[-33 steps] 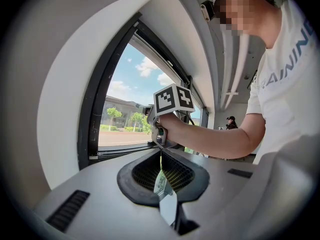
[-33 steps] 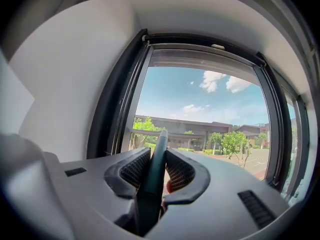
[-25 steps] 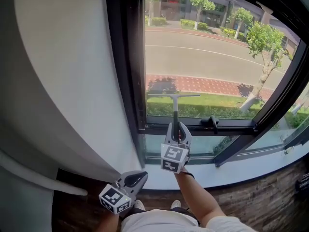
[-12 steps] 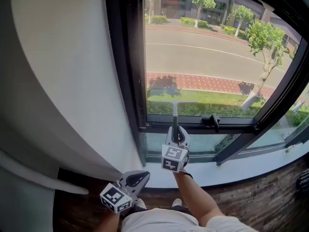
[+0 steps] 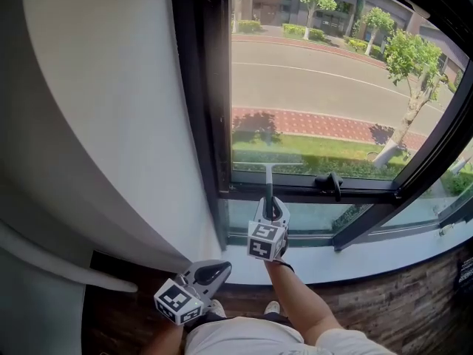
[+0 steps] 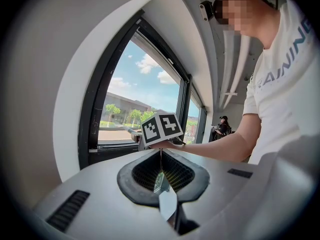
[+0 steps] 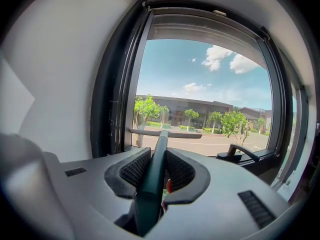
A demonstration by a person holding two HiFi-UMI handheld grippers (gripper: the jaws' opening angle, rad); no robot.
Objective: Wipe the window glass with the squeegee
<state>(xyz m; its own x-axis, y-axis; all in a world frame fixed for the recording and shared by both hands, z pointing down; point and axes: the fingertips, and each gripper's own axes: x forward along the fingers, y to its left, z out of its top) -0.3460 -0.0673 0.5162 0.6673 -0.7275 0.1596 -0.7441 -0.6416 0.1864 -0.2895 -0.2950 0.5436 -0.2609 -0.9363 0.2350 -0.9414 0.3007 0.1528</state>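
head view: the biggest thing is the white wall (image 5: 96,102) at the left, curving down. beside it is the window glass (image 5: 325,87), w/ a street, trees and a grass strip outside. the dark window frame (image 5: 201,87) stands between wall and glass and also runs along the bottom. under the sill there is a strip of dark wood floor (image 5: 384,302).

the right gripper (image 5: 271,203) is held up in front of the bottom rail of the frame. in the right gripper view its jaws (image 7: 159,156) are pinching the dark green handle of the squeegee (image 7: 150,189), which goes up between the two pads. the squeegee (image 5: 268,180) stands upright, its blade lies level and low on the glass, just above the bottom rail. the blade seems to touch the glass, but i cannot be sure from these views.

the left gripper (image 5: 220,268) hangs low near the person's body, well apart from the window. in the left gripper view its jaws (image 6: 160,159) are pressed together w/ nothing between them.

the smallest: a black window handle (image 5: 330,184) on the bottom rail, to the right of the squeegee.
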